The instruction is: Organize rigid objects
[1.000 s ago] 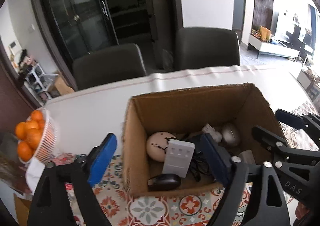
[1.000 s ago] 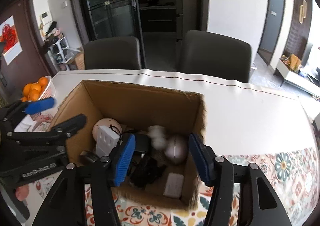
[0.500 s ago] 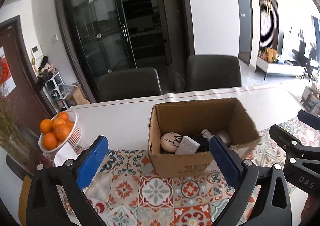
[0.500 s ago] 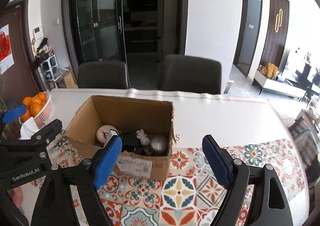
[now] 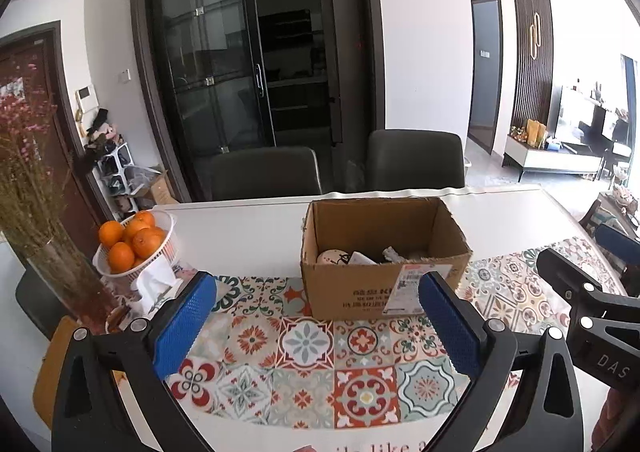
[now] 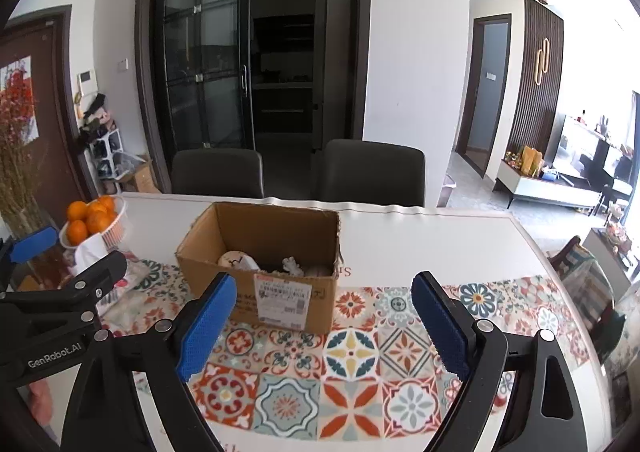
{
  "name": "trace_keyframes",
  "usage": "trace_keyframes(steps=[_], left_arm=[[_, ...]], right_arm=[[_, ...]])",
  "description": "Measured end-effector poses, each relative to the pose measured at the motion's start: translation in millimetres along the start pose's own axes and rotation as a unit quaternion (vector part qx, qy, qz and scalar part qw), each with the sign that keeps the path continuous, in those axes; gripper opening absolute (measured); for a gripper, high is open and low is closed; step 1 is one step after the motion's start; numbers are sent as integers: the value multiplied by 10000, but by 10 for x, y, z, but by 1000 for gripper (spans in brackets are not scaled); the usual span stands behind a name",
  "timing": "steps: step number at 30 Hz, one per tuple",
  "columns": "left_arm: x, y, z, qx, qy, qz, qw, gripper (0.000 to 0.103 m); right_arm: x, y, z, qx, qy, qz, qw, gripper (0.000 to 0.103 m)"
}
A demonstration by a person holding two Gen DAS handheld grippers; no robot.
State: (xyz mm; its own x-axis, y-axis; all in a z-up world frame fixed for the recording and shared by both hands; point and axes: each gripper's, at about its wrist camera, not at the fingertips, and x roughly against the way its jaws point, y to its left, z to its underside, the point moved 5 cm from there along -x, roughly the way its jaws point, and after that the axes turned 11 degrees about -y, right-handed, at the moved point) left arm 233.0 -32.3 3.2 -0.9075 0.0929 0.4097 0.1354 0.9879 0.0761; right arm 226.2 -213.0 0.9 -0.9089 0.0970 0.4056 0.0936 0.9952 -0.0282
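Note:
An open cardboard box (image 5: 384, 284) (image 6: 288, 300) stands on the patterned table runner (image 5: 304, 344). Inside it I see a beige ball with black marks (image 5: 332, 257) (image 6: 232, 258), a white figurine (image 6: 290, 265) and other small items, mostly hidden by the front wall. My left gripper (image 5: 316, 284) is wide open and empty, held back from the box above the runner. My right gripper (image 6: 324, 284) is also back from the box, its jaws opening with nothing between them. Each gripper shows at the edge of the other's view: right gripper (image 5: 588, 252), left gripper (image 6: 74, 254).
A white basket of oranges (image 5: 136, 248) and a tissue pack (image 5: 154, 284) sit left of the box. A glass vase of dried flowers (image 5: 60, 272) stands at the far left. Two dark chairs (image 5: 264, 172) (image 5: 416, 160) line the white table's (image 5: 240, 228) far side.
Both grippers have drawn back and up from over the box, which now looks smaller and farther. Both pairs of jaws have spread wider and hold nothing.

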Motion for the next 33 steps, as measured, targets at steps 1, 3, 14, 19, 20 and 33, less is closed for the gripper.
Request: trace_keyframes(steps=[1, 3, 14, 19, 20, 33], left_arm=[[37, -5, 7, -12, -21, -7, 10000, 103], [167, -2, 27, -44, -76, -65, 9999, 103], [531, 10, 68, -51, -201, -55, 9998, 103], [631, 1, 22, -58, -297, -12, 9995, 103], [651, 0, 8, -61, -330, -16, 9994, 103], [809, -10, -80, -116, -572, -48, 9983, 103]], right_arm=[[54, -3, 9, -12, -7, -8, 10000, 90], [157, -11, 43, -30, -17, -23, 10000, 90], [512, -47, 154, 7, -60, -103, 9999, 92], [639, -49, 106, 25, -161, -85, 9998, 92], [657, -47, 101, 26, -174, -93, 9998, 92], [776, -53, 28, -23, -334, -120, 9994, 93]])
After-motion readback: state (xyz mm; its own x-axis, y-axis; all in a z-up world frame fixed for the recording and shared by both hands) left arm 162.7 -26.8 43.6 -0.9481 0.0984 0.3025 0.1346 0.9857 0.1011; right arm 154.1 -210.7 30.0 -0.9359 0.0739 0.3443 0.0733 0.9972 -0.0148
